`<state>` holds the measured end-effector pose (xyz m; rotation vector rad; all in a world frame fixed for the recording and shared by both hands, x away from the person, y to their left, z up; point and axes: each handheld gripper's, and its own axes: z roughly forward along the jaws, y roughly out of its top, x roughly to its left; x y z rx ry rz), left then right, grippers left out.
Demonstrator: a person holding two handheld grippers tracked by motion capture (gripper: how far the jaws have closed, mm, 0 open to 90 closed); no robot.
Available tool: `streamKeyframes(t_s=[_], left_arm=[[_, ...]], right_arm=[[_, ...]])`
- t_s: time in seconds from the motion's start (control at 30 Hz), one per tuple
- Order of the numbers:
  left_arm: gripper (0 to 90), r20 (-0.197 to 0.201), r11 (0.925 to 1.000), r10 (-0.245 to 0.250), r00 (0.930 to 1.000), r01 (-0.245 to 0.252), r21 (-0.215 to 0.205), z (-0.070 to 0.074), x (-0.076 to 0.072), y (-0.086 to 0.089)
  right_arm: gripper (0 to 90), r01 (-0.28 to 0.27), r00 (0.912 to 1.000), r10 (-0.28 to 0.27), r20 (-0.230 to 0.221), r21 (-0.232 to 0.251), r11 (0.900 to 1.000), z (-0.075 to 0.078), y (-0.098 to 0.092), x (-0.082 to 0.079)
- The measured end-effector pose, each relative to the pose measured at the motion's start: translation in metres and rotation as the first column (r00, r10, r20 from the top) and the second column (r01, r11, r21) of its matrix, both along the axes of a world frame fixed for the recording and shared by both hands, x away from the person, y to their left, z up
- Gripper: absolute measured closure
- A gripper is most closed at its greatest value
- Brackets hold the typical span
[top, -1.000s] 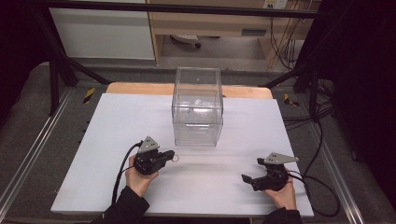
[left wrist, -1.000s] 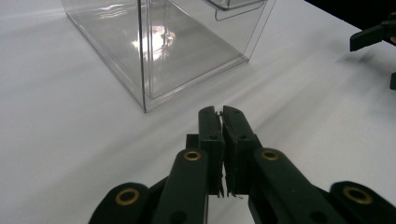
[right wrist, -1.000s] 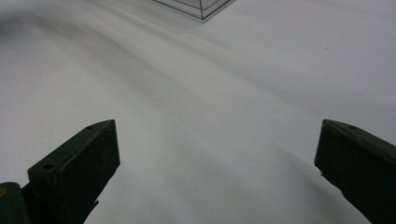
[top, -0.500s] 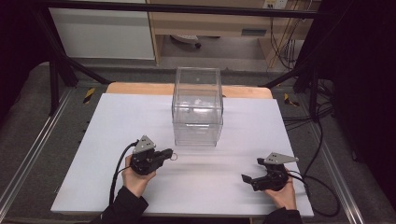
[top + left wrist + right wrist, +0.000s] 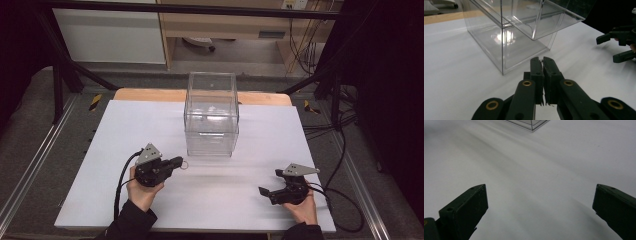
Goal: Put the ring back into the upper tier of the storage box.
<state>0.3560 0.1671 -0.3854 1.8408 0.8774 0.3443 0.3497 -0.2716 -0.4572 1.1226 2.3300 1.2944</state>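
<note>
A clear plastic box (image 5: 211,117) stands upright in the middle of the white table (image 5: 100,150). My left gripper (image 5: 179,162) lies near the box's front left corner, pointing right, its jaws pressed together. A small metal ring (image 5: 184,163) sticks out at its tips. In the left gripper view the jaws (image 5: 542,61) are shut just short of the box (image 5: 519,30), with a thin sliver between the tips. My right gripper (image 5: 265,192) rests at the front right, open and holding nothing. Its jaws (image 5: 540,202) stand wide over bare table.
A wooden strip (image 5: 150,95) runs along the table's far edge behind the box. Cables (image 5: 345,200) trail off the right side. The right gripper (image 5: 617,47) shows far off in the left gripper view. The box's corner (image 5: 529,123) sits at the top of the right gripper view.
My left gripper has edged slightly to the left with the ring still at its tips. The right gripper and the box have stayed put.
</note>
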Motion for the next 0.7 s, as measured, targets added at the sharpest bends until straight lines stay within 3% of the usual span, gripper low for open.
streamKeyframes(t_s=[0.7], left_arm=[[86.6,0.053,0.9988,0.000,0.9986,0.003,-0.049,0.019,-0.009,0.007]], right_arm=[[0.5,-0.001,1.0000,0.001,0.000,0.001,1.000,0.000,0.000,0.000]])
